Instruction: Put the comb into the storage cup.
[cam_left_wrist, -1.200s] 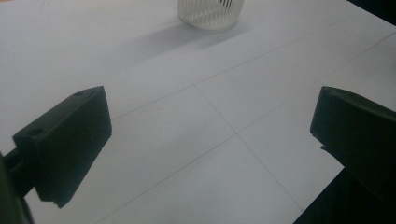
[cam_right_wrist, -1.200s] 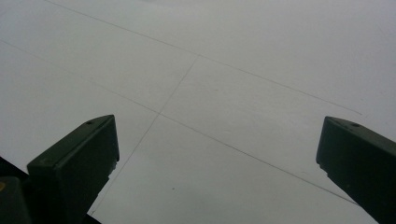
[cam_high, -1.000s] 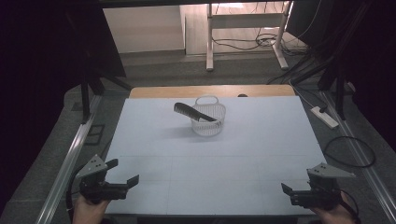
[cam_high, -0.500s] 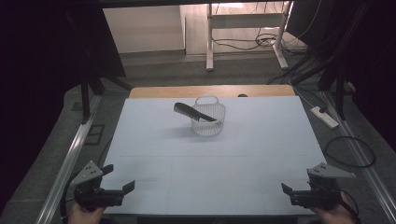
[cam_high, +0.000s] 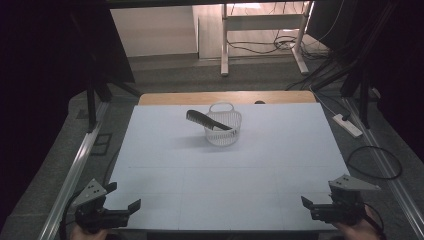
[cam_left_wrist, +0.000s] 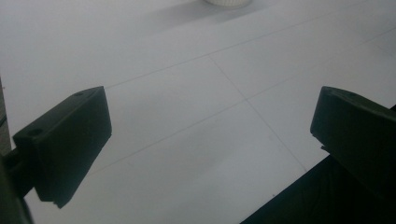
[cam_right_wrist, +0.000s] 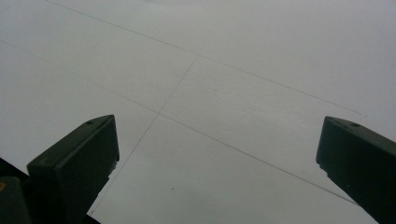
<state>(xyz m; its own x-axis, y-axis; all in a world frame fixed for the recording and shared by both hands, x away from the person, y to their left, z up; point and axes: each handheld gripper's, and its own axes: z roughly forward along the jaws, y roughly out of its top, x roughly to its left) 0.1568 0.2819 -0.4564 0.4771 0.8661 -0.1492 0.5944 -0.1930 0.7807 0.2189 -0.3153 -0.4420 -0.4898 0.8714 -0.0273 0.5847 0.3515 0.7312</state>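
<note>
the left gripper (cam_high: 131, 208) has dropped back toward the near edge of the counter (cam_high: 225, 170) since a second ago, and now sits lower and closer to the person at the near-left corner. the right gripper (cam_high: 306, 204) remains in the same place at the near-right corner. the basket (cam_high: 223, 128) and the comb (cam_high: 207, 120) have not moved. judgement: both grippers are at a rest position, well apart from the basket, and no approach to the comb is under way.

location of the work items: the white basket stands upright on the far half of the counter, near its centre line. the dark comb lies tilted across the basket rim, one end inside the basket and the toothed end projecting out beyond the rim on the left gripper's side. in the left gripper view, the bottom edge of the basket (cam_left_wrist: 229, 3) is visible at the top of the frame, far ahead of the fingers.

finger state, left gripper: fingers (cam_left_wrist: 70, 140) spread wide, nothing between them, no contact with any item; bare counter lies beneath.

finger state, right gripper: fingers (cam_right_wrist: 77, 163) spread wide, empty, hovering over bare counter, well apart from the basket.
</note>
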